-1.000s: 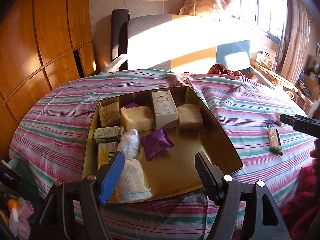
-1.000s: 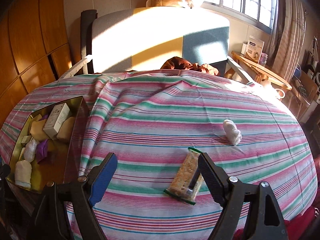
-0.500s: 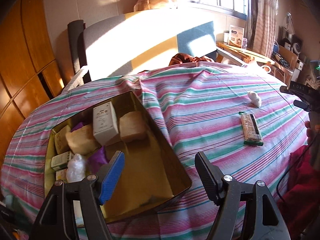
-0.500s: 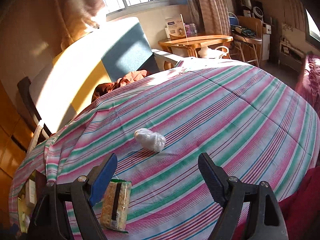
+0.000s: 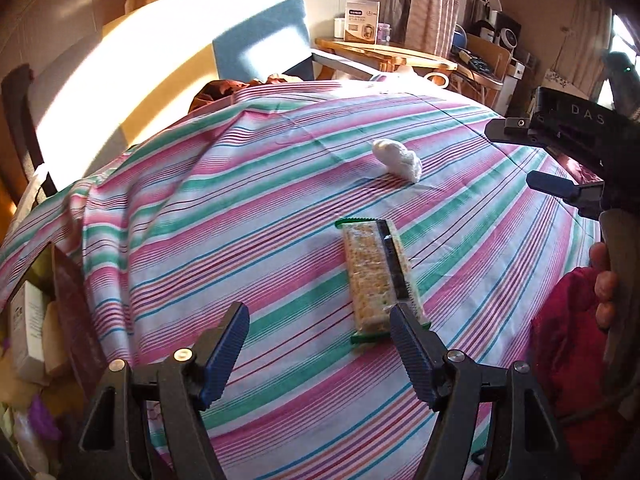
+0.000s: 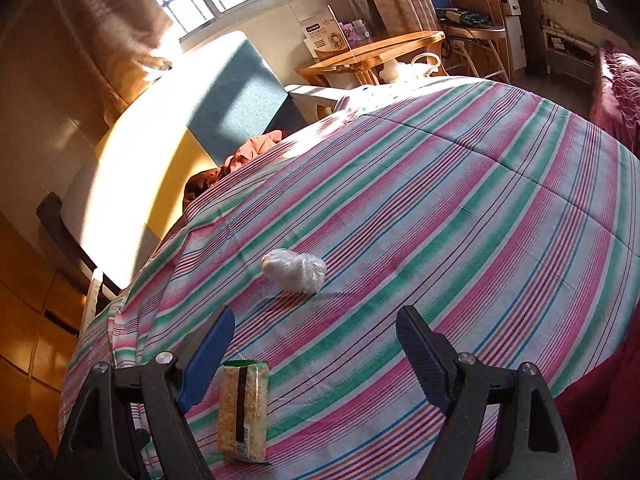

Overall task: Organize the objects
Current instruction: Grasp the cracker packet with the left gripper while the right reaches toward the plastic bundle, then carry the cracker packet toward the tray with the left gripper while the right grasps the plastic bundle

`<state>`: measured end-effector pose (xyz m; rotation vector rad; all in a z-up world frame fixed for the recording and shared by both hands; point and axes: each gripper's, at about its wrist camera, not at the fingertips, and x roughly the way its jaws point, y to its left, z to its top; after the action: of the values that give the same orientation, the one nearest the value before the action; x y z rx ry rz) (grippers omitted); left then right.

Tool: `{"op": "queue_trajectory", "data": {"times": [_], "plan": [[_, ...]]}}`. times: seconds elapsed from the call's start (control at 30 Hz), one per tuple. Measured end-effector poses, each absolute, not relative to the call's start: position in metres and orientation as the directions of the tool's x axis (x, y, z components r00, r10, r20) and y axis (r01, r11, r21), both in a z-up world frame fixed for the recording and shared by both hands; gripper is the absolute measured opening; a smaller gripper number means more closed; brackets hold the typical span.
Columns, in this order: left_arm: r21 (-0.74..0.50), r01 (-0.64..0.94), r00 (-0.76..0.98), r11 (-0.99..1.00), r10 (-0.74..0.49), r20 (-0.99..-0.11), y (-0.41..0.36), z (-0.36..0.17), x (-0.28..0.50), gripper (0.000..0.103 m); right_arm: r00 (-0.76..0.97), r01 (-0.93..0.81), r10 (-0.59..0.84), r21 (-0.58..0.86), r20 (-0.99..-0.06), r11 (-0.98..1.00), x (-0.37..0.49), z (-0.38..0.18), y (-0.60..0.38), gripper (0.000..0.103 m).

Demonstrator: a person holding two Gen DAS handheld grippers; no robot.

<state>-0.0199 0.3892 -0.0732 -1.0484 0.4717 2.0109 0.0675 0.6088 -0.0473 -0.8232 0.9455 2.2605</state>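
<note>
1. The left claw [image 5: 318, 330] is held open and empty above the striped bedspread [image 5: 248, 216]; nothing is pressed between its pads.
2. The wrapped cereal bar [image 5: 378, 276] is seen lying flat on the bedspread, its near end just at the right-hand fingertip [image 5: 404, 326], off-centre from the gap. Its long axis runs away from the claw, roughly along the pointing line.
3. The right claw [image 6: 314, 334] is likewise open and empty; the white plastic-wrapped bundle [image 6: 294, 270] lies ahead of it, apart from the pads.
4. The bar is judged nearer the left claw, the bundle nearer the right.
5. The gold tin [image 5: 70, 320] is glimpsed at the left edge.
</note>
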Motion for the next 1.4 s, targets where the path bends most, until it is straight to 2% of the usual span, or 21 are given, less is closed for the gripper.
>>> {"op": "queue_trajectory", "data": {"times": [0.2,0.43,0.47,0.53,0.77,1.0,1.13,1.3,1.33,1.4], "plan": [[-0.086,-0.806,-0.257,-0.585,0.478,-0.84,0.436,-0.095,-0.031,0.075,-0.66,-0.672,0.217,0.437,-0.719,-0.597,0.064,-0.052,0.611,0.084],[-0.052,-0.805,-0.257,-0.592,0.425,-0.868,0.467,-0.123,-0.043,0.077,-0.661,-0.669,0.193,0.451,-0.725,-0.591,0.063,-0.056,0.612,0.085],[-0.032,-0.809,-0.278,-0.587,0.43,-0.859,0.467,-0.124,-0.042,0.075,-0.661,-0.668,0.189,0.455,-0.726,-0.589,0.062,-0.057,0.613,0.085],[-0.035,-0.816,-0.282,-0.578,0.449,-0.848,0.462,-0.121,-0.038,0.049,-0.664,-0.665,0.176,0.467,-0.726,-0.583,0.063,-0.058,0.615,0.085],[-0.062,-0.78,-0.312,-0.623,0.473,-0.824,0.402,-0.118,-0.029,0.049,-0.65,-0.664,0.154,0.457,-0.744,-0.592,0.058,-0.061,0.612,0.084],[-0.04,-0.753,-0.378,-0.657,0.481,-0.791,0.346,-0.121,-0.015,0.05,-0.571,-0.666,0.089,0.398,-0.816,-0.631,0.039,-0.075,0.603,0.084],[-0.019,-0.768,-0.398,-0.64,0.501,-0.768,0.343,-0.123,-0.011,0.05,-0.522,-0.624,0.026,0.36,-0.853,-0.694,0.018,-0.077,0.593,0.078],[-0.029,-0.772,-0.396,-0.634,0.517,-0.758,0.341,-0.123,-0.011,0.05,-0.472,-0.564,0.1,0.212,-0.876,-0.798,-0.03,-0.063,0.6,0.066],[-0.029,-0.773,-0.398,-0.634,0.52,-0.756,0.341,-0.123,-0.011,0.05,-0.464,-0.554,0.113,0.188,-0.878,-0.811,-0.04,-0.063,0.604,0.058],[-0.027,-0.774,-0.401,-0.633,0.522,-0.753,0.341,-0.123,-0.011,0.05,-0.417,-0.543,0.165,0.099,-0.894,-0.834,-0.062,-0.068,0.61,0.051]]}}
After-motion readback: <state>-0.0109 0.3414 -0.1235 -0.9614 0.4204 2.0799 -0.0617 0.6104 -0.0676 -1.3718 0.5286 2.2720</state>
